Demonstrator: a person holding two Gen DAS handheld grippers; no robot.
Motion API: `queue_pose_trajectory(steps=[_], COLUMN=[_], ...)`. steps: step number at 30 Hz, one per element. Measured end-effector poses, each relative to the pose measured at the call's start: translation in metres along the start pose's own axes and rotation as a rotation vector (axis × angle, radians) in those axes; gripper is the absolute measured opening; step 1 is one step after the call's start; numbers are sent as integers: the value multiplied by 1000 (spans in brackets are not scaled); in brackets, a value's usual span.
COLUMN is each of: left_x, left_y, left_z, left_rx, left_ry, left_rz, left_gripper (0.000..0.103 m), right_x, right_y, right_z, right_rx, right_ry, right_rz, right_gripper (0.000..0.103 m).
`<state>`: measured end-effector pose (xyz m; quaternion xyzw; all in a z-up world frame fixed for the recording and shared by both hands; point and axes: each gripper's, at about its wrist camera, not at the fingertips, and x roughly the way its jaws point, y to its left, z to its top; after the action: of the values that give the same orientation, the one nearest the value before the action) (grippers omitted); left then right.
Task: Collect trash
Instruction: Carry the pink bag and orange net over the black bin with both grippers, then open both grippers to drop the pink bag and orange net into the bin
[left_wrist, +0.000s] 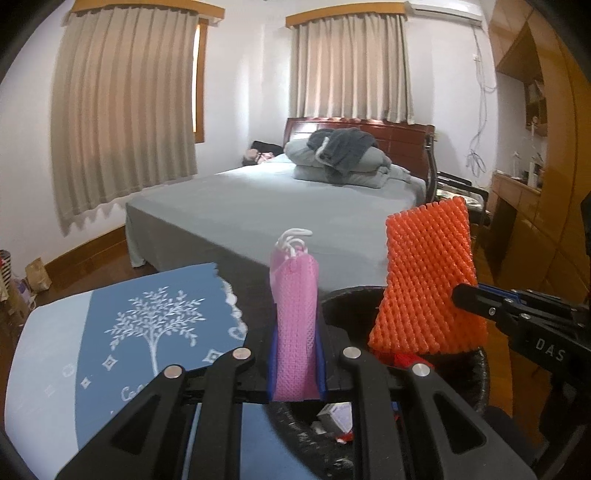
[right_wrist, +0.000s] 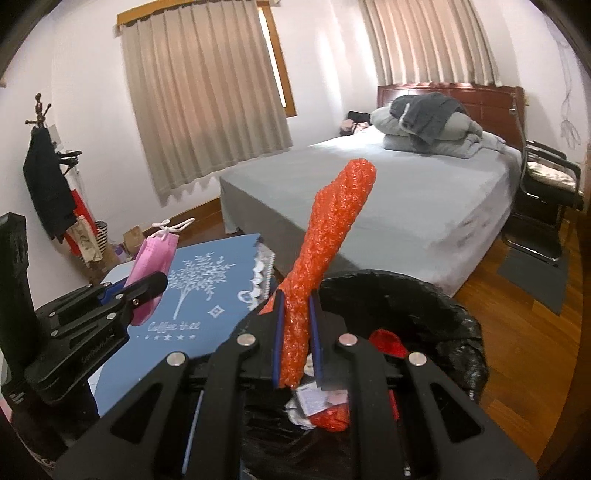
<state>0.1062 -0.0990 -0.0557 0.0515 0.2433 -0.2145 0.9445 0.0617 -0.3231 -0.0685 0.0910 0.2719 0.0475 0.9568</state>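
Note:
My left gripper (left_wrist: 297, 363) is shut on a pink face mask (left_wrist: 295, 291) with white ear loops, held upright by the rim of a bin lined with a black bag (left_wrist: 476, 373). My right gripper (right_wrist: 295, 332) is shut on an orange foam fruit net (right_wrist: 325, 236), held upright over the same bin (right_wrist: 443, 306). The net (left_wrist: 424, 280) and right gripper (left_wrist: 480, 301) show at the right of the left wrist view. The mask (right_wrist: 153, 260) and left gripper (right_wrist: 147, 288) show at the left of the right wrist view. Red and white trash (right_wrist: 325, 406) lies in the bin.
A table with a blue tree-print cloth (left_wrist: 147, 332) stands left of the bin. A grey bed (left_wrist: 277, 206) with folded bedding lies beyond. A black chair (right_wrist: 550, 184) stands at the right and a coat rack (right_wrist: 48, 177) at the left. Wooden cabinets (left_wrist: 535, 184) line the right wall.

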Motion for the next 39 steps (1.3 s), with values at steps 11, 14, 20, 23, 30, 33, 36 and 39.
queue_pose_trajectory(steps=[11,14,20,23,30,33,36,39], left_x=[20,28,47,57,81,91,99,105], left_y=[-36,-43,-60,-67,-77,-77,-78,-77], left_z=[2,2,0,-2,-4,-4,-5,-5], left_rx=[39,47,70,82,87,82,80,69], left_ry=[13,20,43,54,84,102,115,132], left_rz=[-66,-86,-120,-133,-163,-174,-182,-197], left_gripper=[16,16,16,16,16,16,21,40], right_x=[-8,-8,-2,3,21,30,37,47], right_y=[-36,-45,-60,-66,-82,-88,-91,-96], right_z=[-9,-13,-18,-20,-29,-32,-33,-34], right_rx=[25,27,36,41,54,62,61,61], right_ry=[8,17,32,44,82,101,110,131], right_rz=[-68,-88,-113,-120,-128,-125,-126,-138], right_gripper=[12,12,12,12,13,14,15,36])
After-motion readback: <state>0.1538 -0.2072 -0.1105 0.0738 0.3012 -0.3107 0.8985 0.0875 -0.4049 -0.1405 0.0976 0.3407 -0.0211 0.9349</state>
